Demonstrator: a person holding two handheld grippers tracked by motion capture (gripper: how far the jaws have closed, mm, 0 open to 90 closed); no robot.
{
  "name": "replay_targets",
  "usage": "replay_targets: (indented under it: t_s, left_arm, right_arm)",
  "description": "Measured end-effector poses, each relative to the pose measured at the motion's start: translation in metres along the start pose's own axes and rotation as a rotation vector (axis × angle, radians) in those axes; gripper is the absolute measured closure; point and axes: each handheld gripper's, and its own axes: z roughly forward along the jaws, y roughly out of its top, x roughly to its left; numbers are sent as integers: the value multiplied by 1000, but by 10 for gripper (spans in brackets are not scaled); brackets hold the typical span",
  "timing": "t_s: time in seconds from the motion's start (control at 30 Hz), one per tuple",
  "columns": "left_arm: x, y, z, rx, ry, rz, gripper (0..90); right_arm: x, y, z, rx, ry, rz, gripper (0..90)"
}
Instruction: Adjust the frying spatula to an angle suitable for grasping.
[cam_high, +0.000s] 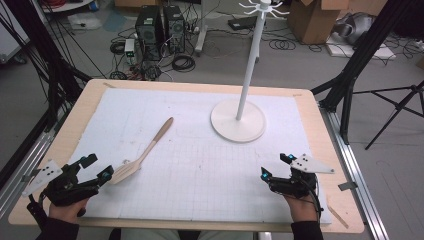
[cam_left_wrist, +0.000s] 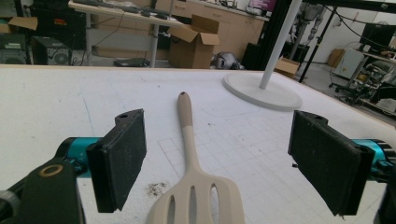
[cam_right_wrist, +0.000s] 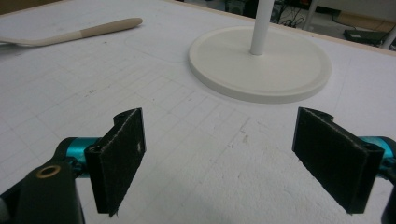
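A beige slotted spatula (cam_high: 145, 151) lies flat on the white mat, its head toward the near left and its handle pointing up to the right. My left gripper (cam_high: 99, 167) is open just left of the head; in the left gripper view the spatula (cam_left_wrist: 195, 186) lies between the wide-apart jaws. A white stand with a round base (cam_high: 238, 121) and a tall pole (cam_high: 251, 65) with hooks on top rises at the middle back. My right gripper (cam_high: 276, 167) is open at the near right, nothing in it; its view faces the round base (cam_right_wrist: 261, 63).
The white gridded mat (cam_high: 200, 165) covers a wooden table (cam_high: 65, 135). Black frame legs (cam_high: 345, 85) stand at both sides beyond the table edges. Computers, cables and cardboard boxes (cam_high: 312, 20) are on the floor behind.
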Motion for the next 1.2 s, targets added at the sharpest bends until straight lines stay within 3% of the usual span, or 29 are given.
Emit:
replay_targets:
  t_s: [0.23,0.5,0.6,1.07,1.2]
  left_arm:
    - [2,0,2,2,7,-12,198]
    - [-1,0,3,12,-10,3,220]
    - [-2,0,3,24,-33,10,247]
    - [-2,0,10,72,-44,10,246]
    - [0,7,18,115,-71,14,255]
  right_arm:
    - [-5,-3,-3,-7,-2,29,160]
    - [-1,-1,-4,-3,-2,13,160]
    - [3,0,-2,8,3,4,160]
    - [4,-1,2,22,14,0,161]
    - [5,-1,3,28,17,-1,162]
